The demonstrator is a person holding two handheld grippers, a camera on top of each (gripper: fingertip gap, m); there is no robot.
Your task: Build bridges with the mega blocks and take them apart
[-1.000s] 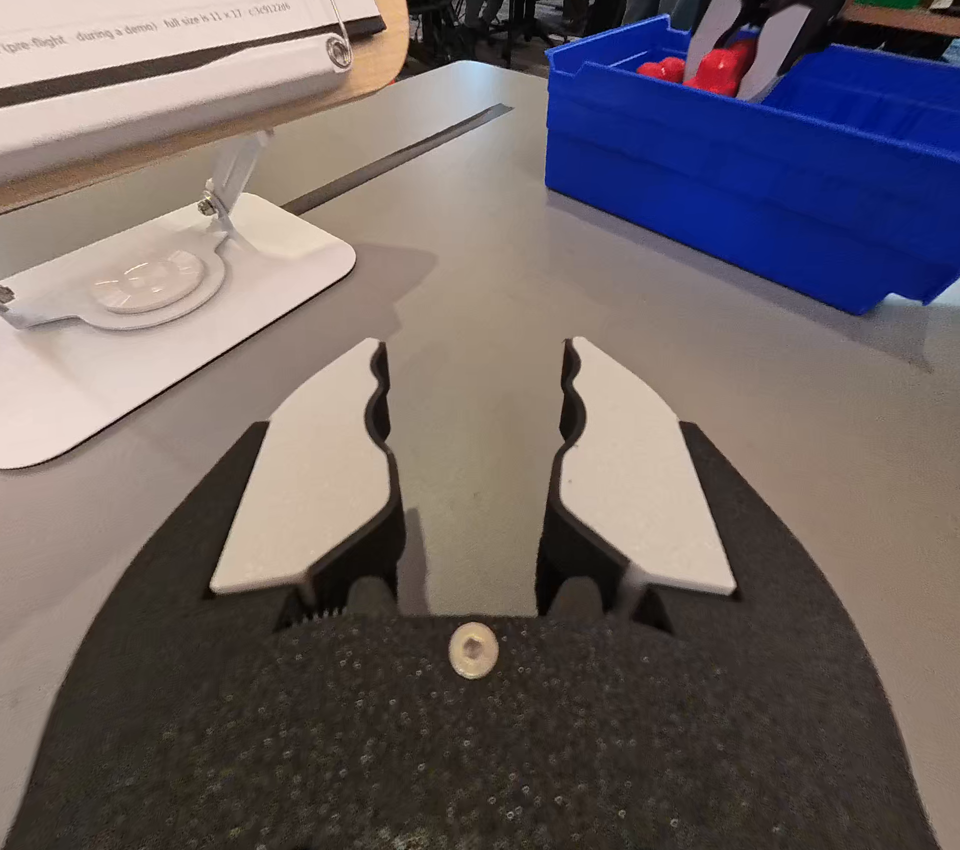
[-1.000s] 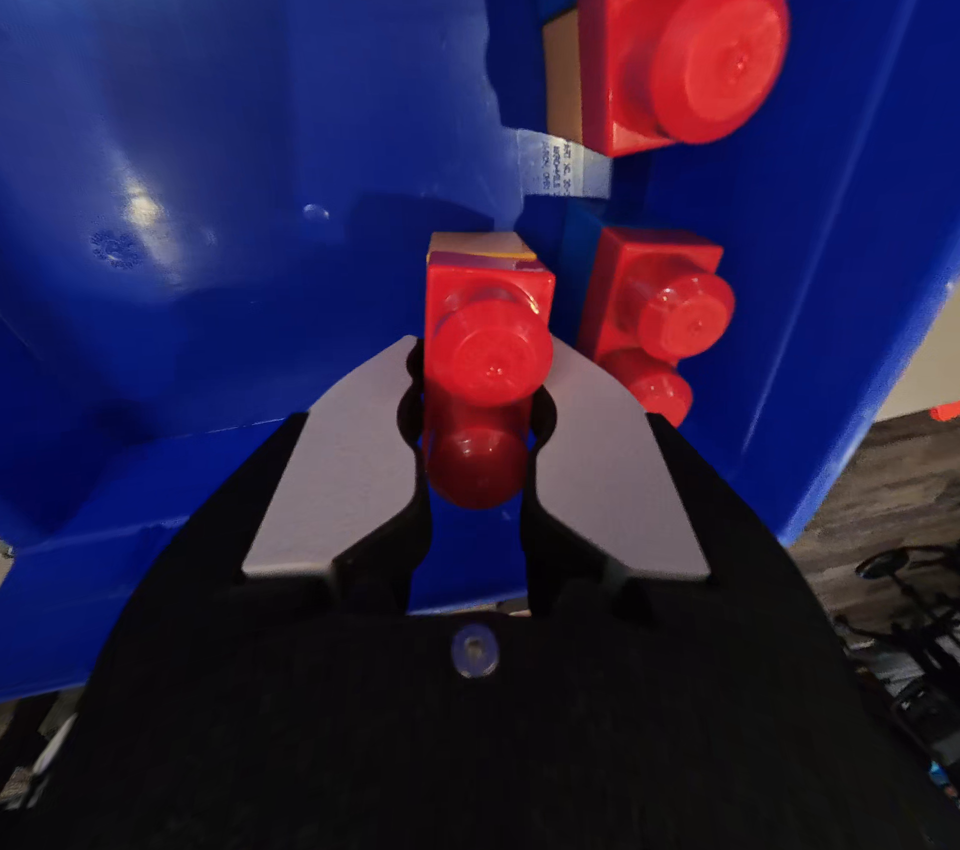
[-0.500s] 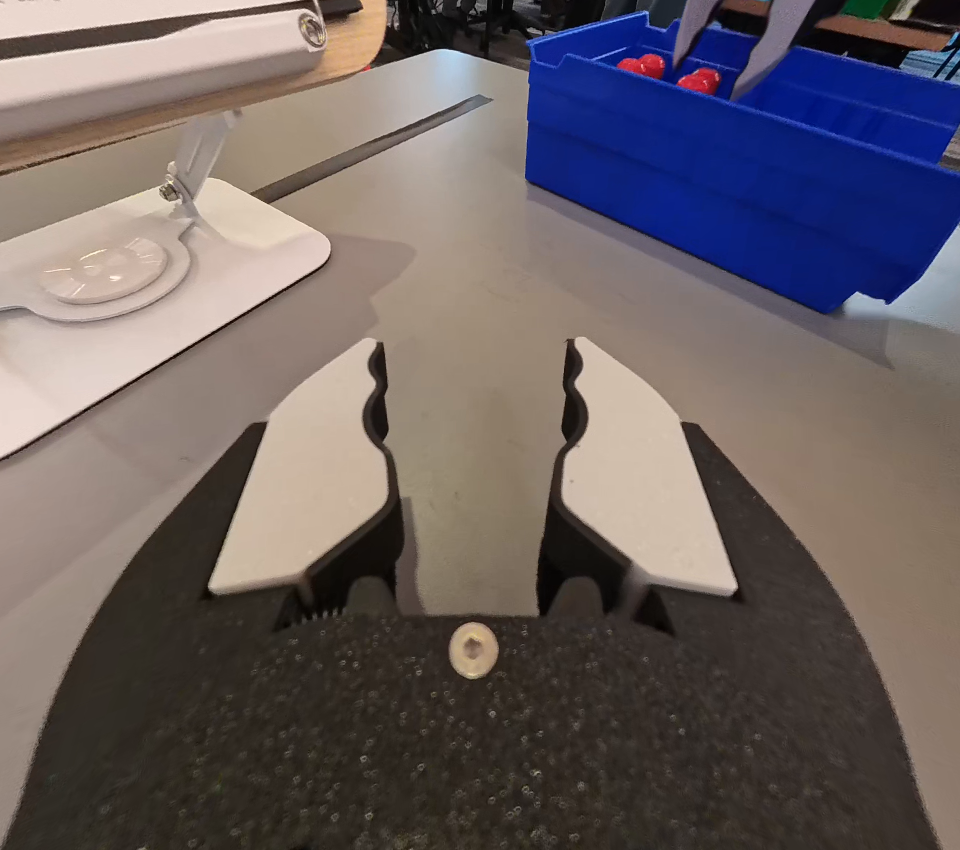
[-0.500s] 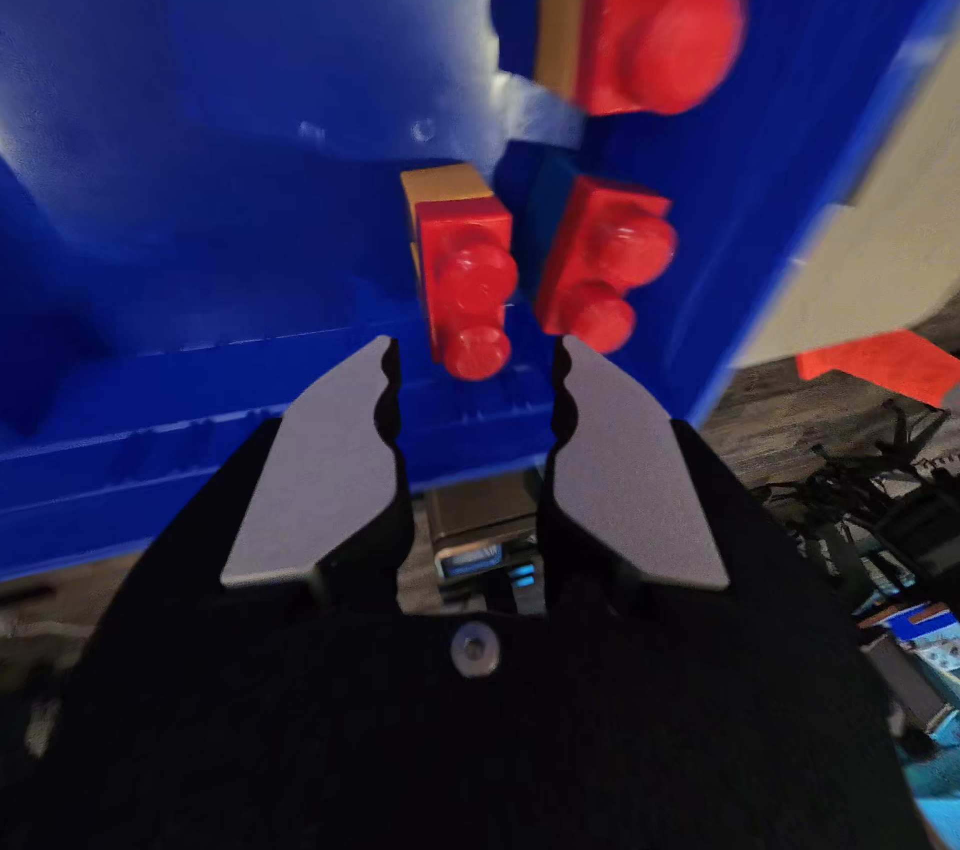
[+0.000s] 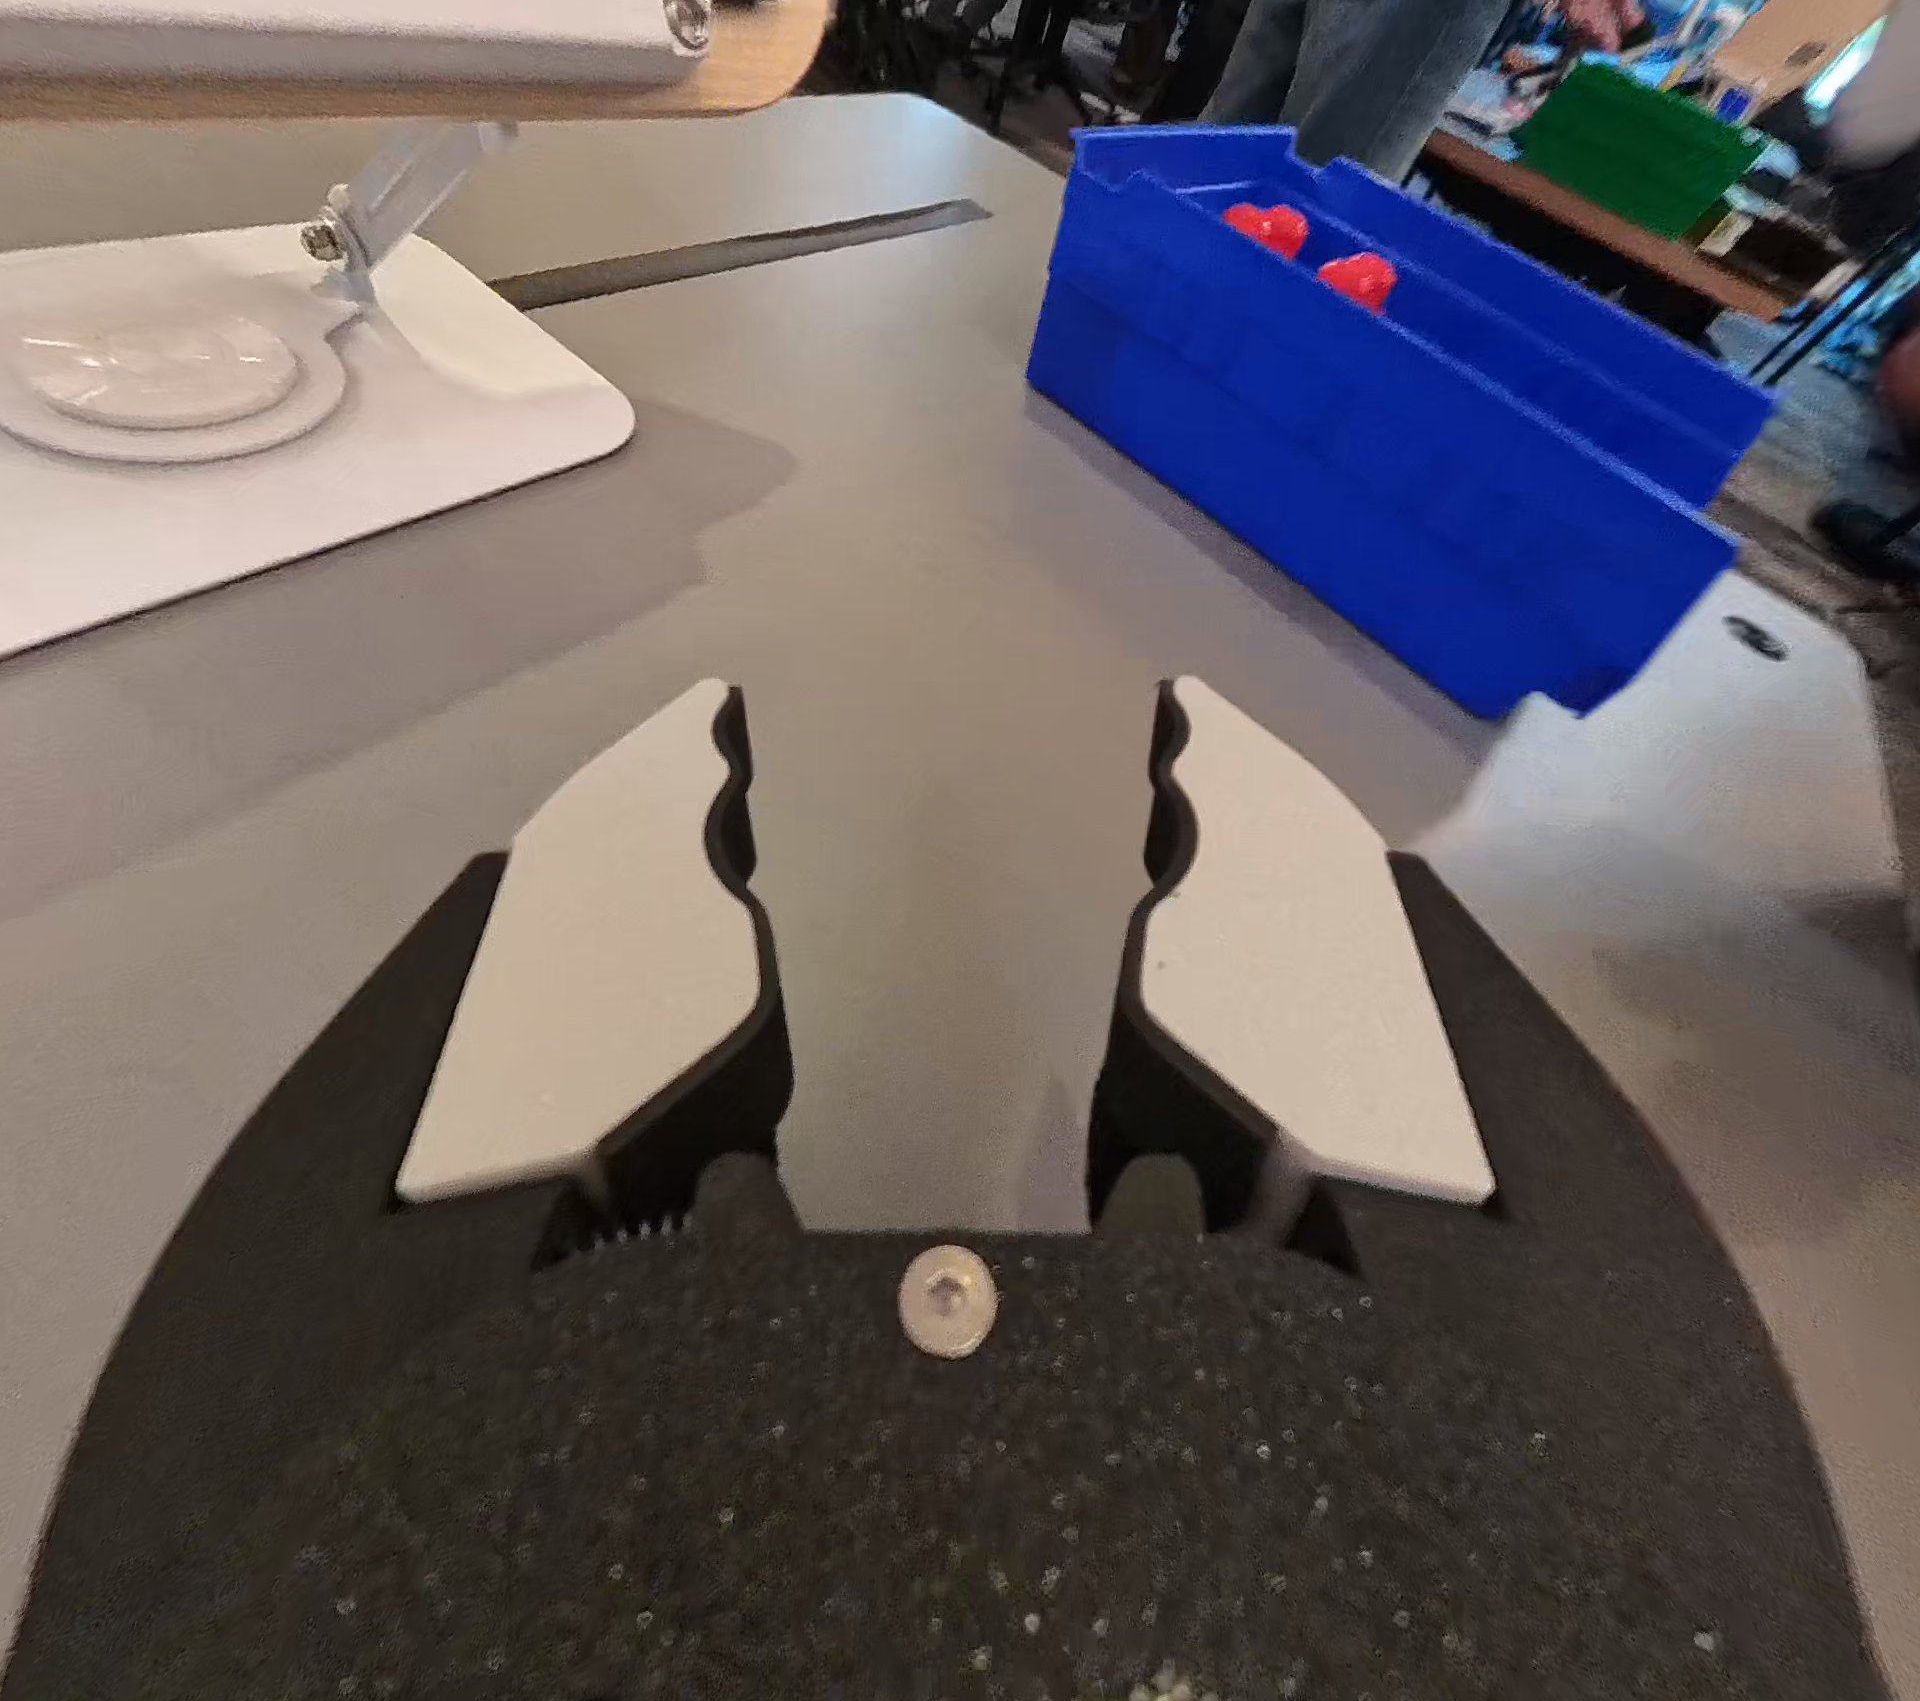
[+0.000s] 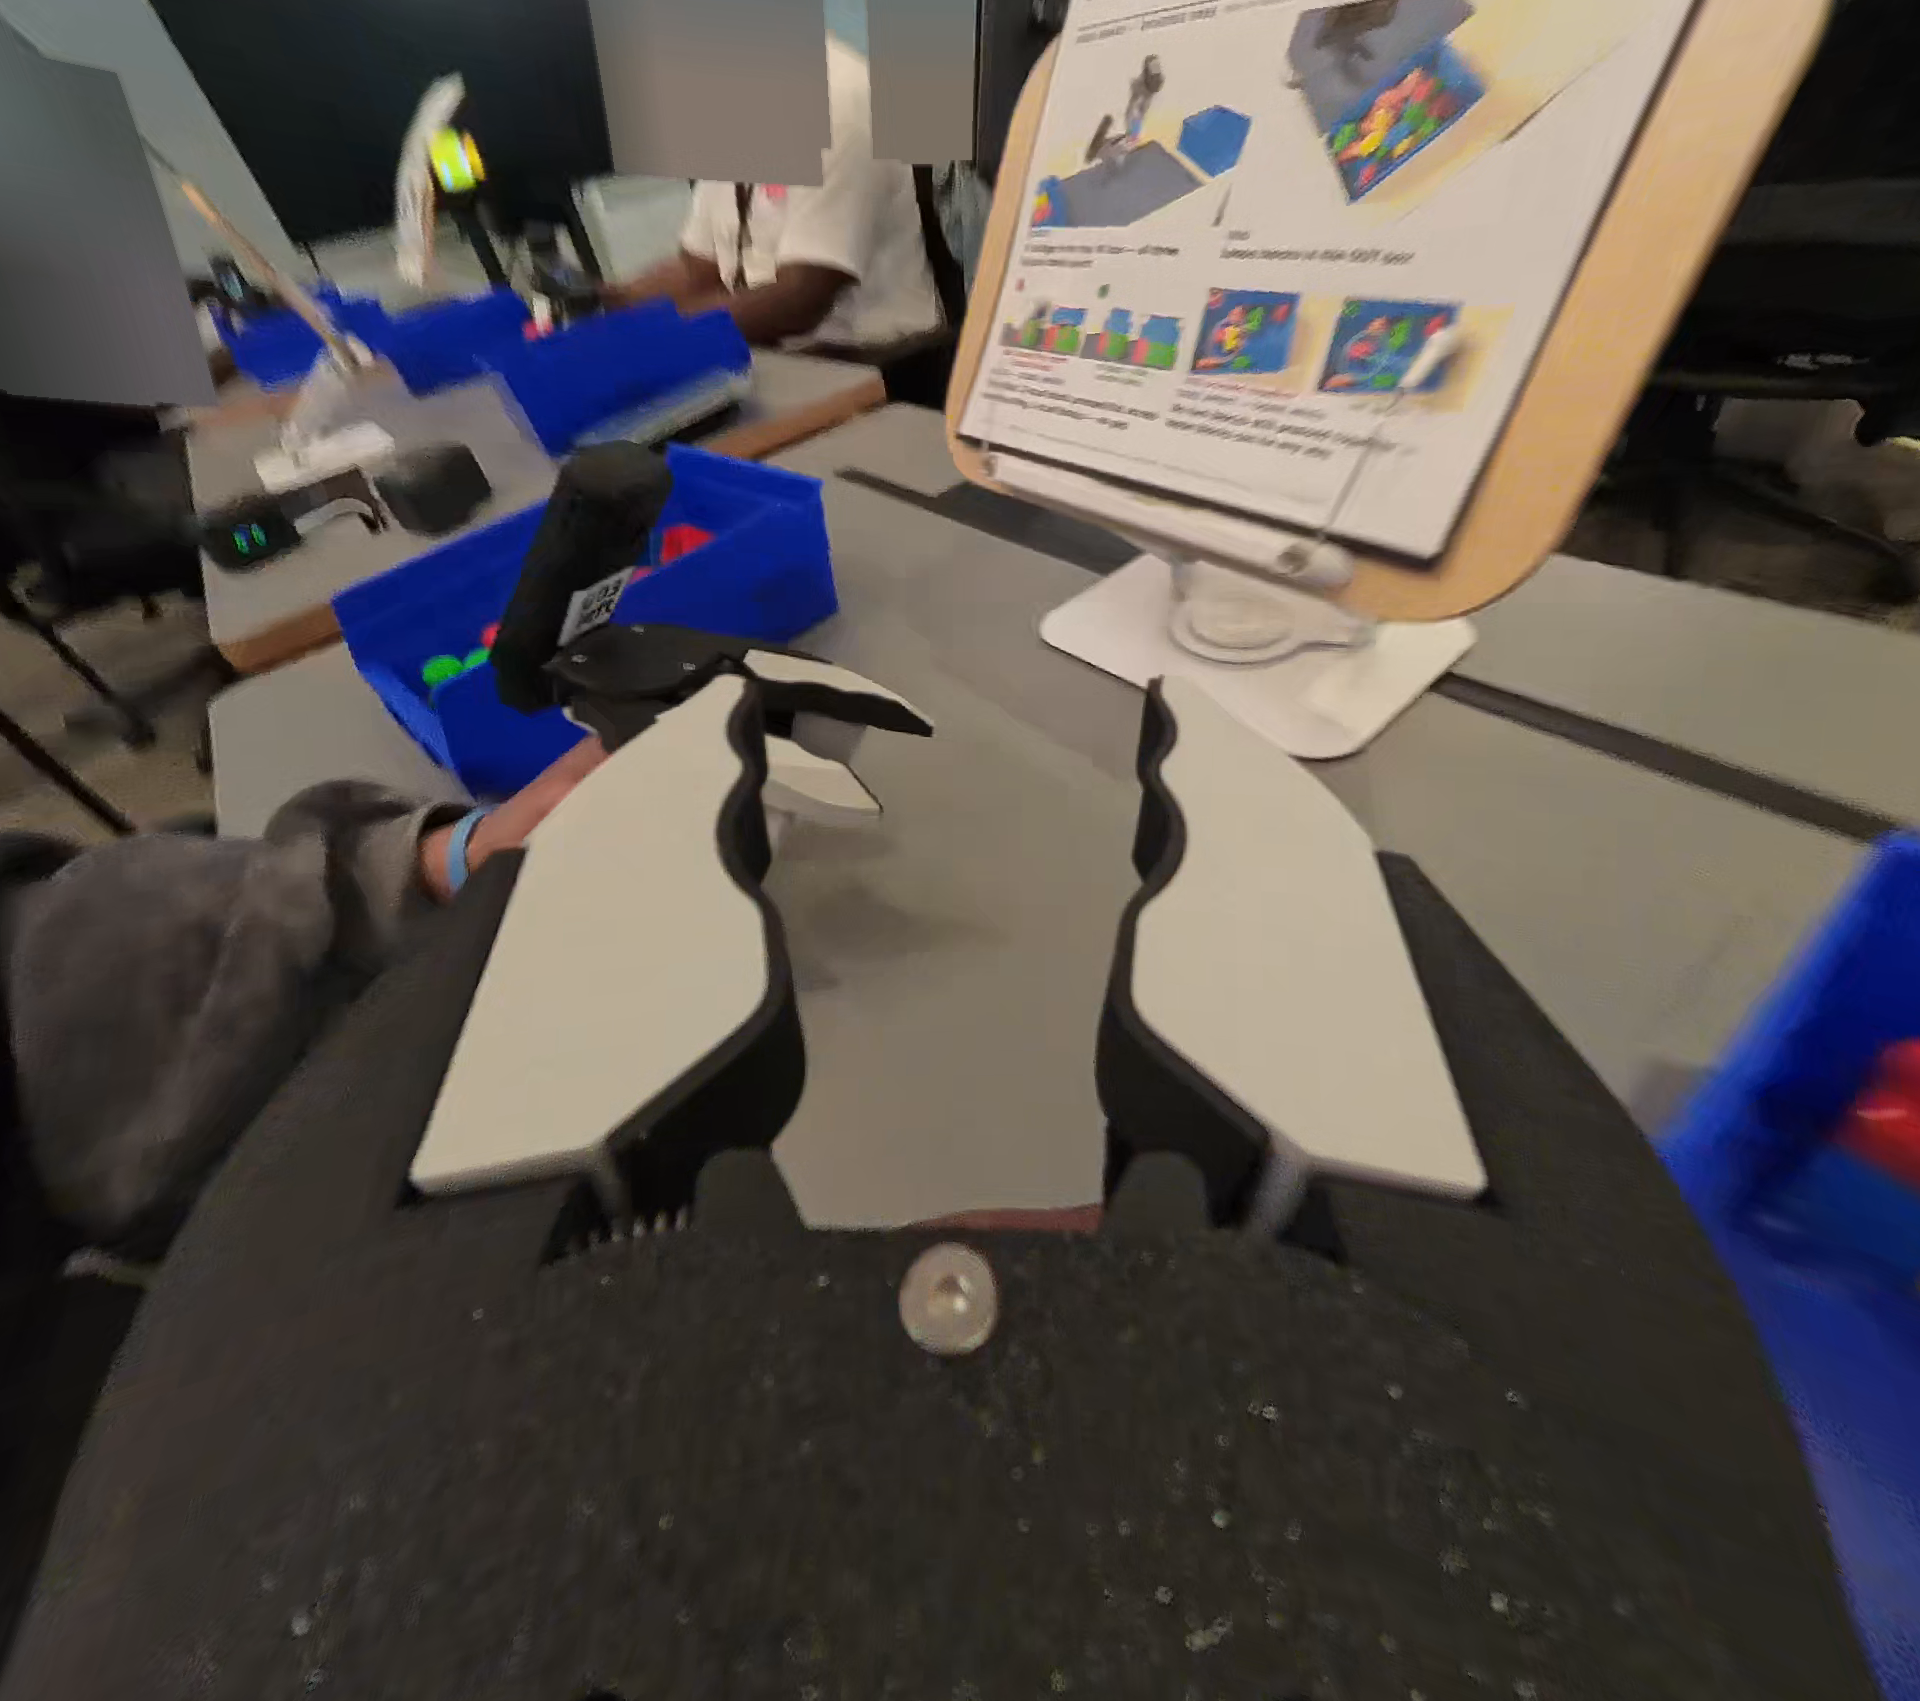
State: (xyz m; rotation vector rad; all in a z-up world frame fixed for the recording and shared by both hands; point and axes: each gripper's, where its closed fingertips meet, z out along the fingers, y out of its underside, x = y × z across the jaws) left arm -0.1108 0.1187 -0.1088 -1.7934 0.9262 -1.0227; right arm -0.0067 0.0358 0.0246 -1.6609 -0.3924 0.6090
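My left gripper [image 5: 951, 695] is open and empty, low over the grey table [image 5: 914, 508]. A blue bin [image 5: 1382, 446] stands ahead to its right, with red blocks [image 5: 1268, 228] showing over the rim. My right gripper [image 6: 945, 701] is open and empty above the table [image 6: 1558, 830]. In the right wrist view the left gripper [image 6: 821, 747] lies ahead on the left, held by a hand in a grey sleeve [image 6: 156, 976]. A blue bin edge [image 6: 1808, 1059] with a red block [image 6: 1886, 1132] sits at the right border.
An instruction sheet on a wooden board with a white stand [image 5: 312, 404] is at the left; it also shows in the right wrist view [image 6: 1351, 197]. Another blue bin [image 6: 623, 612] holds coloured blocks. People stand and sit at tables behind.
My right gripper let go of the red block in the bin, opened, lifted out and swung round to face the table and the sheet. My left gripper turned slightly left.
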